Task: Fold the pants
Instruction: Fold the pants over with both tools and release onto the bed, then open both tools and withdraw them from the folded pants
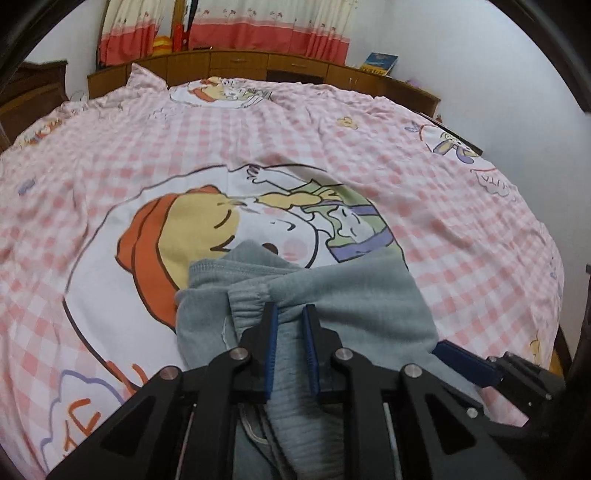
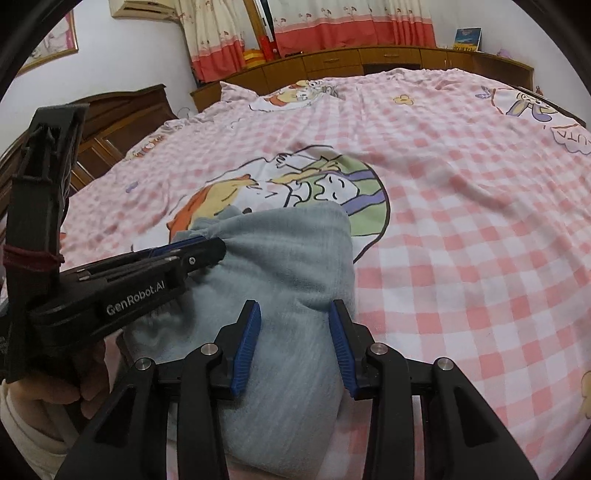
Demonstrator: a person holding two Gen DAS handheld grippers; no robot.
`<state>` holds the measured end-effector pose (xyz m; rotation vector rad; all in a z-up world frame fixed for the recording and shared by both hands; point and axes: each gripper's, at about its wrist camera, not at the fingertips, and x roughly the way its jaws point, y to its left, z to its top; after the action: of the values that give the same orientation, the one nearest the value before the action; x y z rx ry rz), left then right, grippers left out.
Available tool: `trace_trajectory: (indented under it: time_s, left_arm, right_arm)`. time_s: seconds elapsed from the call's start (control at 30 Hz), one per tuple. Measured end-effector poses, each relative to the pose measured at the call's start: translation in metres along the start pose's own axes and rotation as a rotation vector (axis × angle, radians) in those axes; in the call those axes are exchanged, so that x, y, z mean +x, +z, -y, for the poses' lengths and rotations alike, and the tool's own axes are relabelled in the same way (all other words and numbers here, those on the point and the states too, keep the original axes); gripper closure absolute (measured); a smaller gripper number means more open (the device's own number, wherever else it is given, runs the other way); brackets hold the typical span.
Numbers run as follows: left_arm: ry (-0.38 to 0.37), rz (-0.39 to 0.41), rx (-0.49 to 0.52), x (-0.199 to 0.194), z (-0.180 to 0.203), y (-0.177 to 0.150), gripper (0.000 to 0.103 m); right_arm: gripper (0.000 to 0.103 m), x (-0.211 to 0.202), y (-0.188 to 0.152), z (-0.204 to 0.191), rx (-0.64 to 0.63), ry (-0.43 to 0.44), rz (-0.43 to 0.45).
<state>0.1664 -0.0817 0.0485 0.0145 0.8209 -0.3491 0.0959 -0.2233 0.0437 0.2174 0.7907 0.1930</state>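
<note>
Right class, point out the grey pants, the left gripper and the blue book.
grey pants (image 2: 295, 258), right wrist view, upper folded cloth.
left gripper (image 1: 290, 314), left wrist view, between fingertips.
blue book (image 1: 380, 62), left wrist view, cover.

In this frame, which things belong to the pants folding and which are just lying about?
Job:
grey pants
left gripper, clamped on the bunched fabric
right gripper, jaws apart around the cloth
checked bedspread, the work surface

Lying about:
book on the cabinet
curtains

The pants (image 1: 332, 291) are plain grey-blue. The bed cover (image 1: 461, 236) is pink-and-white check with a cartoon print in orange, yellow and green. The curtains (image 1: 258, 33) are cream with a red band.
</note>
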Motion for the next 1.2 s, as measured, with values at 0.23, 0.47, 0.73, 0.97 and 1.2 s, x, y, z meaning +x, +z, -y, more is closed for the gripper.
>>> trace_trajectory:
  time_s: [0.23,0.47,0.73,0.97,1.2]
  left_arm:
    - [-0.015,-0.012,-0.057,-0.040,0.000,-0.014,0.079]
    - [0.025,-0.026,-0.058,-0.062,0.000,-0.043,0.058]
    - [0.038,-0.022,-0.139,-0.080,-0.010,-0.049,0.044]
    - [0.073,-0.027,-0.105,-0.106,-0.003,-0.061,0.034]
    - [0.104,-0.069,-0.095,-0.115,0.000,-0.081,0.026]
  right_arm:
    - [0.063,-0.020,0.001,0.005,0.067,0.039,0.006]
    - [0.063,-0.034,-0.010,-0.004,0.032,0.010,0.004]
    - [0.063,-0.051,-0.019,-0.006,0.046,0.009,-0.025]
    - [0.051,-0.065,-0.030,-0.010,0.066,0.027,-0.042]
    - [0.046,-0.071,-0.042,-0.010,0.074,0.032,-0.071]
